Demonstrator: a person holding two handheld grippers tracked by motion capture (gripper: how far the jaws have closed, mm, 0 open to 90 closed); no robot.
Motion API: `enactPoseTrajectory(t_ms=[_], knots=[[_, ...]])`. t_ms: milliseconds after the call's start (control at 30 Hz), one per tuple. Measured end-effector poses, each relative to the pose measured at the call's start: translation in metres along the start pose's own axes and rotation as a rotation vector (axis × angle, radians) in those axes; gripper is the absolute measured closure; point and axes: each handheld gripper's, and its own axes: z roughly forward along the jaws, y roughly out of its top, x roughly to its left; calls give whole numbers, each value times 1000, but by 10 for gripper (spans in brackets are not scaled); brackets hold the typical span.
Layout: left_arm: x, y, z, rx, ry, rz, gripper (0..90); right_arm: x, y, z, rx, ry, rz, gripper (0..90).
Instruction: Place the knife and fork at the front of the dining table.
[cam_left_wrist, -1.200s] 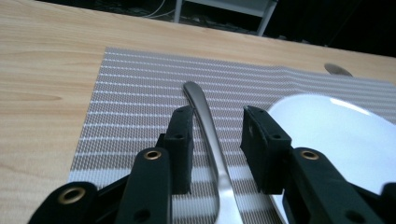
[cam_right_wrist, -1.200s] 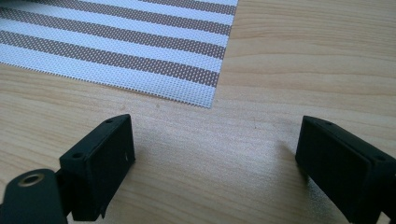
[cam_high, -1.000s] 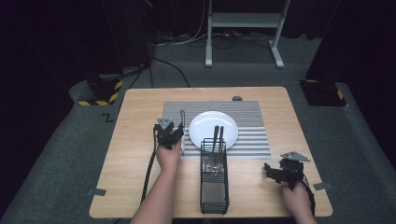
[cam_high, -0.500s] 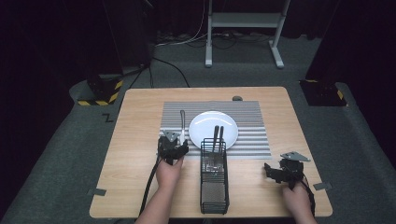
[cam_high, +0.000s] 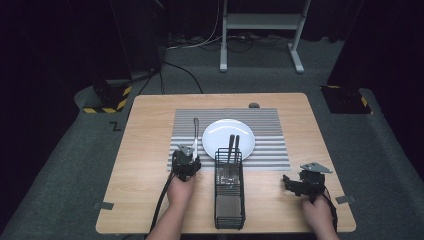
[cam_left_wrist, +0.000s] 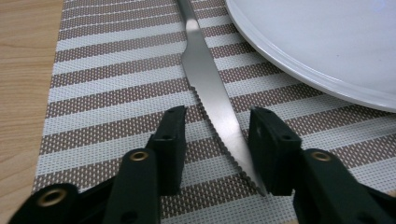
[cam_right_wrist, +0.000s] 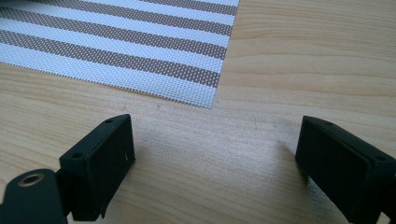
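Note:
A table knife (cam_high: 196, 132) lies on the striped placemat (cam_high: 270, 145), just left of the white plate (cam_high: 220, 131). My left gripper (cam_high: 189, 155) sits low over the knife's near end. In the left gripper view the serrated blade (cam_left_wrist: 210, 88) runs between the jaws of the left gripper (cam_left_wrist: 217, 116). The jaws have just been closing, but a gap remains on the left side of the blade. The plate's rim (cam_left_wrist: 317, 70) is at the upper right. My right gripper (cam_high: 287, 184) rests open over bare wood. Nothing is between the jaws of the right gripper (cam_right_wrist: 215, 126).
A black wire caddy (cam_high: 229, 200) stands between my hands at the near edge, with two utensil handles (cam_high: 233, 145) sticking up at its far end. The placemat's corner (cam_right_wrist: 205, 93) lies just ahead of the right gripper. A small dark object (cam_high: 254, 105) sits behind the mat.
My left gripper has drawn back toward the table's near edge along the knife, and more of the knife shows ahead of it. The right hand has stayed still.

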Motion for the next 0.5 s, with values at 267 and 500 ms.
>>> enactPoseTrajectory(t_ms=[267, 500], knots=[[1, -3, -9, -25, -30, 31, 411, 0, 0, 0, 0, 0, 0, 112], [24, -17, -42, -31, -77, -1, 257, 0, 0, 0, 0, 2, -2, 114]])
